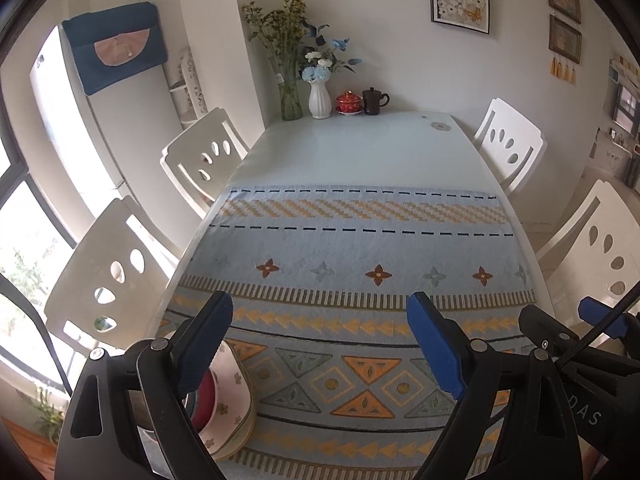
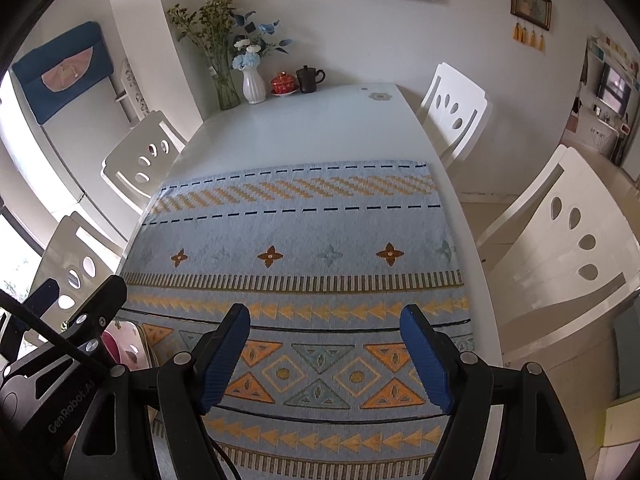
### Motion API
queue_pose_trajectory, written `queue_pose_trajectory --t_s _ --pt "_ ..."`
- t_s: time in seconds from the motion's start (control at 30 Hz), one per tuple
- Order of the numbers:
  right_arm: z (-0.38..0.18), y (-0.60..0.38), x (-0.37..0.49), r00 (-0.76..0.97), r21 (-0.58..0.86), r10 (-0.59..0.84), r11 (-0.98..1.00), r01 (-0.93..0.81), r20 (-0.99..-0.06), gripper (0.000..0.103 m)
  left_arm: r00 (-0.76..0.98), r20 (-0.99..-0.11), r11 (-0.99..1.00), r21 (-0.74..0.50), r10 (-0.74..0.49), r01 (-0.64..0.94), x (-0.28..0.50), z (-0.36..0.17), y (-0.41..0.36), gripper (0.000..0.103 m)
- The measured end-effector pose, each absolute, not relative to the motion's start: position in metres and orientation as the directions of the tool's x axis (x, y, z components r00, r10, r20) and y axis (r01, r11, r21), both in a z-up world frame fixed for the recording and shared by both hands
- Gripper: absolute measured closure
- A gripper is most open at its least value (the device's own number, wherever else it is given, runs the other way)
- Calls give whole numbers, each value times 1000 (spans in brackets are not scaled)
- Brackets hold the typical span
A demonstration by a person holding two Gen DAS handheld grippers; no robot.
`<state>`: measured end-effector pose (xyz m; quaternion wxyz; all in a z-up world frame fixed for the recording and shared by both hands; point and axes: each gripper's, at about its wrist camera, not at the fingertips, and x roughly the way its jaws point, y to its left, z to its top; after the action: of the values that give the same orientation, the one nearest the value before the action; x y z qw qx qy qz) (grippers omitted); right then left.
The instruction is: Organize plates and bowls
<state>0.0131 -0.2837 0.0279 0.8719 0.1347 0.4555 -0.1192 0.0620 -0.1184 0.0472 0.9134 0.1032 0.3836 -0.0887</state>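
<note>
Now both claws hang wide and hold nothing above the patterned mat (image 2: 300, 240). Near the left gripper (image 1: 320, 344), the floral dishes (image 1: 230, 396) lie at the near left edge. The right gripper (image 2: 326, 356) should wait while the left one lowers slowly over one rim.

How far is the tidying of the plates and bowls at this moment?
Nothing clearly looks done. Both the left gripper and right gripper are open and hold nothing above the patterned mat. A stack of dishes sits at the mat's near left corner; whether more remains is hidden.
</note>
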Motion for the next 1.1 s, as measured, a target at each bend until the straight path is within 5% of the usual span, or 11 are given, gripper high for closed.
queue_pose_trajectory --t_s 1.1 --pt "17 -283 9 525 82 -116 937 339 -843 27 655 -753 959 138 -62 249 60 29 -121 15"
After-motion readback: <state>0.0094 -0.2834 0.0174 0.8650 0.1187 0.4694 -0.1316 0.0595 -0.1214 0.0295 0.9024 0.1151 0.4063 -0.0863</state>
